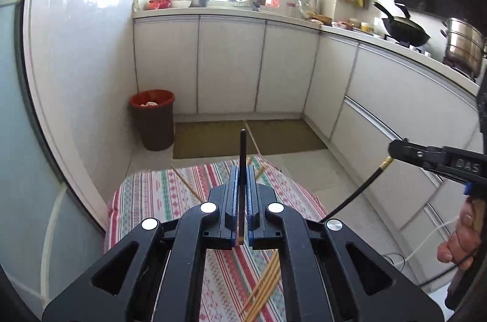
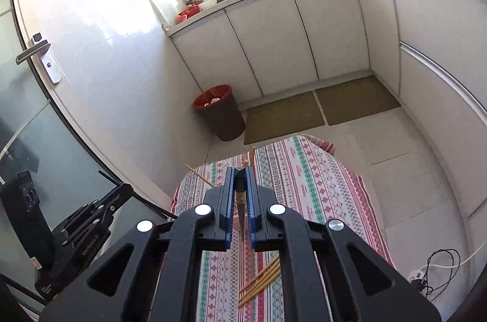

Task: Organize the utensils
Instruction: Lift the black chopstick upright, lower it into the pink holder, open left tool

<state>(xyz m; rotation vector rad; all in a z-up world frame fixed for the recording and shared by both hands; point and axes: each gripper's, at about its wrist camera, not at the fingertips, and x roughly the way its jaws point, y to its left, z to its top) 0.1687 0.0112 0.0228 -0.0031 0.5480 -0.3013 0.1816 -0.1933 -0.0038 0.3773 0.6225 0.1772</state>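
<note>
My left gripper (image 1: 242, 171) is shut on a black chopstick (image 1: 243, 148) that stands up out of its jaws, above a table with a striped cloth (image 1: 158, 194). The right gripper (image 1: 393, 149) comes in from the right, shut on a second black chopstick (image 1: 356, 194) with a gold band that slants down to the left. In the right wrist view the right gripper (image 2: 242, 173) clamps that gold-banded chopstick (image 2: 240, 195). The left gripper (image 2: 123, 190) is at the lower left with its black chopstick (image 2: 152, 206). Several wooden chopsticks (image 2: 261, 279) lie bundled on the cloth, and single ones (image 2: 201, 176) lie near the far edge.
A brown bin with a red liner (image 2: 220, 112) stands by the wall beyond the table. Two floor mats (image 2: 286, 115) lie before white cabinets (image 2: 274, 39). A glass door with a handle (image 2: 33, 51) is at the left. Cables and a power strip (image 2: 426, 276) lie on the floor at the right.
</note>
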